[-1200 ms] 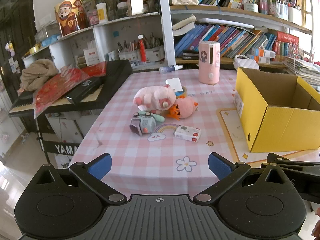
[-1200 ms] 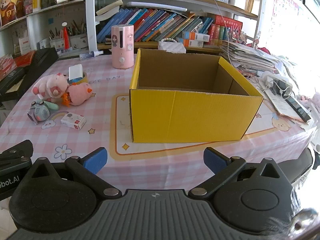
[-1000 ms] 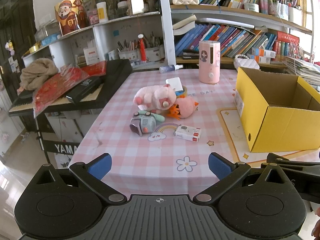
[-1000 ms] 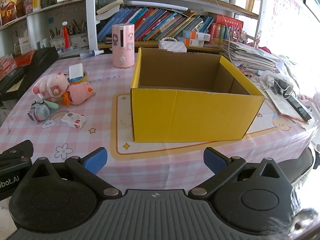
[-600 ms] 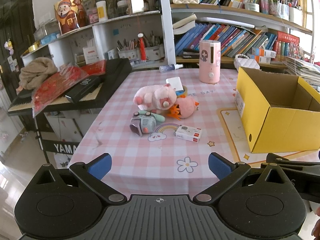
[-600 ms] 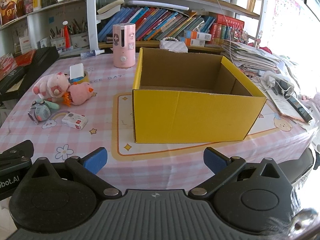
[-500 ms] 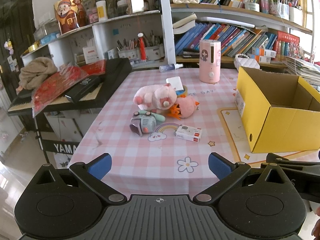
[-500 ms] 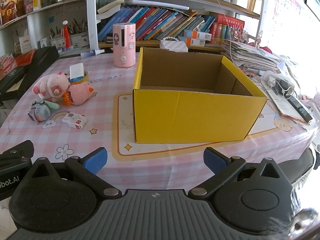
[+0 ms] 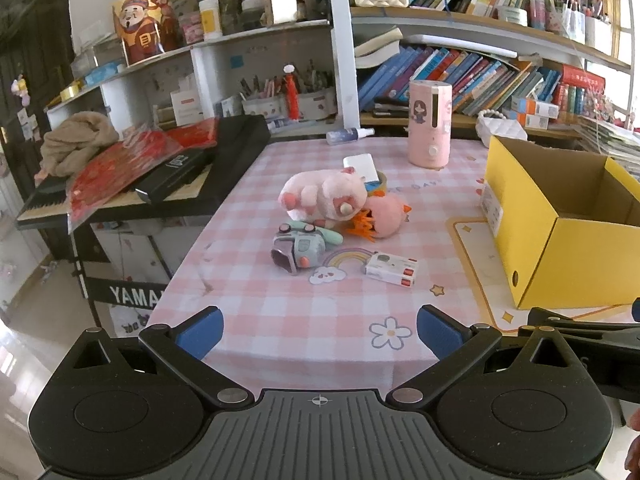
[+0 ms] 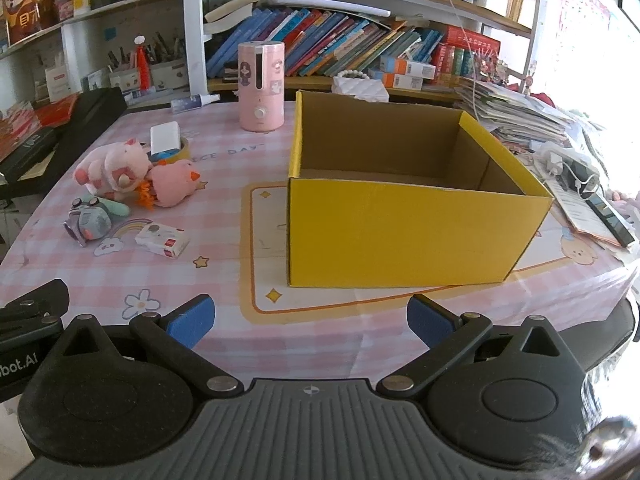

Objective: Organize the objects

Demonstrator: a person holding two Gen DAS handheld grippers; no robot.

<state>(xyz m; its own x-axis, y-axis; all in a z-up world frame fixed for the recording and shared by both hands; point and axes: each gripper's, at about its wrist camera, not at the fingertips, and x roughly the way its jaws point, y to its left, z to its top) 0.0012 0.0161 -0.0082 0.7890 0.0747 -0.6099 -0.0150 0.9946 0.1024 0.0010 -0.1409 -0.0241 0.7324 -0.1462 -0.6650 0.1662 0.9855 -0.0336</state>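
Note:
On the pink checked tablecloth (image 9: 280, 312) lies a cluster of small things: a pink pig plush (image 9: 324, 196) (image 10: 112, 166), a pink chick plush (image 9: 386, 216) (image 10: 174, 184), a grey-blue toy (image 9: 298, 250) (image 10: 90, 220), a white and red small box (image 9: 392, 269) (image 10: 162, 240) and a white card on a tape roll (image 9: 362, 168) (image 10: 166, 140). An open, empty yellow cardboard box (image 10: 400, 208) (image 9: 560, 216) stands to their right. My left gripper (image 9: 320, 332) hovers open at the table's near edge, empty. My right gripper (image 10: 310, 320) is open too, in front of the box.
A pink cylinder appliance (image 10: 262, 86) and a spray bottle (image 10: 194, 101) stand at the back of the table. A black keyboard (image 9: 160, 176) with red packets lies left of it. Bookshelves (image 10: 360, 48) fill the back; papers and a power strip (image 10: 576, 172) lie right.
Both views have shifted only slightly; the right gripper has drifted a little to the left, so the yellow box sits further right in its view. Both grippers stay open.

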